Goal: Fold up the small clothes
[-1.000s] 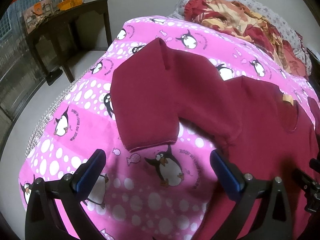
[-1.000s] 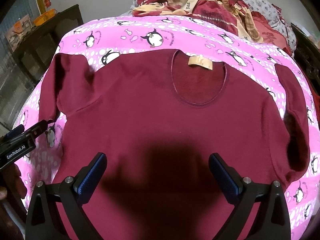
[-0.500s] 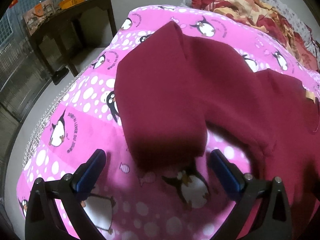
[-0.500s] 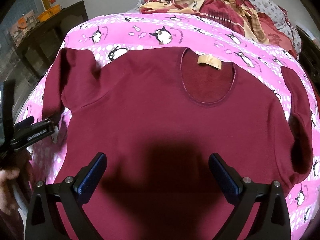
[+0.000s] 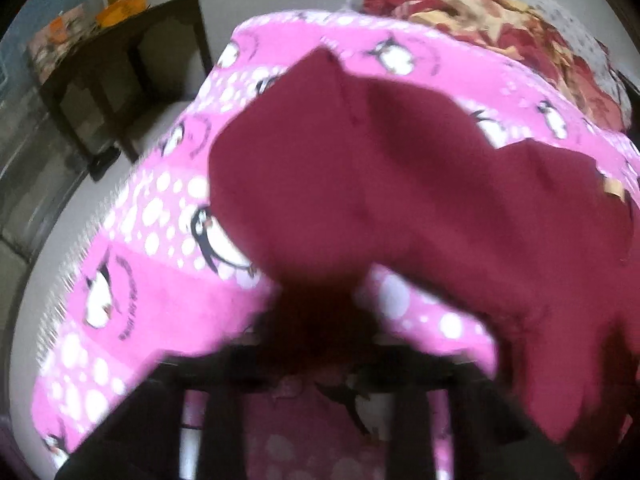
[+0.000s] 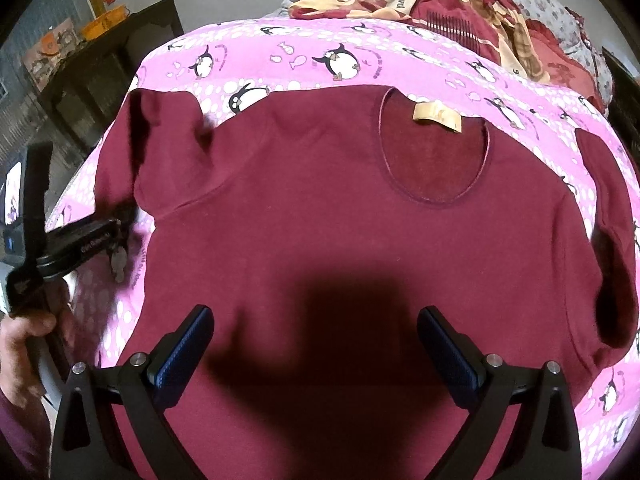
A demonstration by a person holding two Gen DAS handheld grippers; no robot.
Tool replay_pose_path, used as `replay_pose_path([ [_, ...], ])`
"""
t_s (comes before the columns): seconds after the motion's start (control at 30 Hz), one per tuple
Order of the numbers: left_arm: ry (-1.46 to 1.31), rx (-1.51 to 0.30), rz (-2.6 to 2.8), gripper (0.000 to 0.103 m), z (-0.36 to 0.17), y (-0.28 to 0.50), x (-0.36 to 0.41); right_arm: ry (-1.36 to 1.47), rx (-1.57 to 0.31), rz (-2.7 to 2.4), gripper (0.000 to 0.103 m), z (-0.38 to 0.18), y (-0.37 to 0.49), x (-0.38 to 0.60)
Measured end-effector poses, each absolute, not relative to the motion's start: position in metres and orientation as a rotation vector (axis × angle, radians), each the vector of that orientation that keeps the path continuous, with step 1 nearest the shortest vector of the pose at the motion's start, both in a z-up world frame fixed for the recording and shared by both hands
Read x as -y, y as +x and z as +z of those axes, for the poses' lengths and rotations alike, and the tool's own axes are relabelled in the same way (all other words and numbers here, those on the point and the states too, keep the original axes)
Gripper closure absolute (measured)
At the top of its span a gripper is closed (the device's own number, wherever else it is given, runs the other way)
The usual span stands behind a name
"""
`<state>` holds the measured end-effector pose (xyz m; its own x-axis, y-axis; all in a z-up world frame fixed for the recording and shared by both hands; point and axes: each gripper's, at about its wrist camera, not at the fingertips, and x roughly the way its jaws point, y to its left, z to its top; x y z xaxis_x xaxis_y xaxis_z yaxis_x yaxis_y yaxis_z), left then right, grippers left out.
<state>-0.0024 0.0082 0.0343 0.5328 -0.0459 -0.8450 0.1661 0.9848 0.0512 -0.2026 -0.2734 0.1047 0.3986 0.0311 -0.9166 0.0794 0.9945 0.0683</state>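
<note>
A maroon long-sleeved shirt (image 6: 340,240) lies flat, neck away from me, on a pink penguin-print blanket (image 6: 304,68). Its tan neck label (image 6: 436,117) faces up. In the blurred left wrist view my left gripper (image 5: 316,320) has closed on the cuff end of the shirt's left sleeve (image 5: 304,184), which bunches between the jaws. The same gripper shows from the side in the right wrist view (image 6: 116,224), at the sleeve's end. My right gripper (image 6: 316,344) is open and empty, hovering over the shirt's lower body. The right sleeve (image 6: 608,208) lies along the shirt's right side.
A heap of red and cream patterned clothes (image 6: 440,0) lies at the far end of the bed. A dark wooden table (image 5: 120,80) with orange items stands to the left on the pale floor. The blanket's left edge (image 5: 72,272) drops off to the floor.
My left gripper has moved forward onto the left sleeve's cuff and shut on it. My right gripper has stayed open over the shirt body, drifting slightly.
</note>
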Motion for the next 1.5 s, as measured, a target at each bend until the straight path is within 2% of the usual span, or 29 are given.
replay_pose_path([
  [0.27, 0.101, -0.953, -0.335, 0.088, 0.107, -0.02, 0.012, 0.193, -1.102, -0.099, 0.0, 0.123, -0.219, 0.313],
  [0.47, 0.059, -0.941, -0.461, 0.088, 0.138, -0.03, 0.051, 0.211, -1.051, -0.15, 0.0, 0.135, -0.233, 0.338],
  [0.73, 0.033, -0.969, -0.623, 0.089, 0.143, -0.058, 0.121, 0.279, -1.034, -0.204, 0.0, 0.14, -0.245, 0.373],
  [0.97, 0.082, -1.016, -0.732, 0.09, 0.108, -0.09, 0.193, 0.349, -1.018, -0.304, 0.0, 0.133, -0.26, 0.42],
  [1.03, 0.086, -1.031, -0.743, 0.084, 0.096, -0.095, 0.204, 0.361, -1.032, -0.315, 0.0, 0.128, -0.262, 0.429],
  [1.1, 0.092, -1.057, -0.752, 0.064, 0.083, -0.098, 0.212, 0.371, -1.037, -0.319, 0.0, 0.125, -0.264, 0.435],
  [1.17, 0.09, -1.077, -0.754, 0.052, 0.077, -0.099, 0.213, 0.376, -1.037, -0.316, 0.0, 0.124, -0.265, 0.437],
  [1.27, 0.105, -1.065, -0.767, 0.049, 0.084, -0.101, 0.2, 0.372, -1.04, -0.292, 0.0, 0.123, -0.263, 0.432],
  [1.4, 0.139, -0.965, -0.72, 0.03, 0.105, -0.103, 0.157, 0.394, -1.055, -0.217, 0.0, 0.119, -0.258, 0.421],
  [1.5, 0.176, -0.928, -0.618, 0.03, 0.108, -0.096, 0.121, 0.434, -1.063, -0.139, 0.0, 0.114, -0.251, 0.408],
])
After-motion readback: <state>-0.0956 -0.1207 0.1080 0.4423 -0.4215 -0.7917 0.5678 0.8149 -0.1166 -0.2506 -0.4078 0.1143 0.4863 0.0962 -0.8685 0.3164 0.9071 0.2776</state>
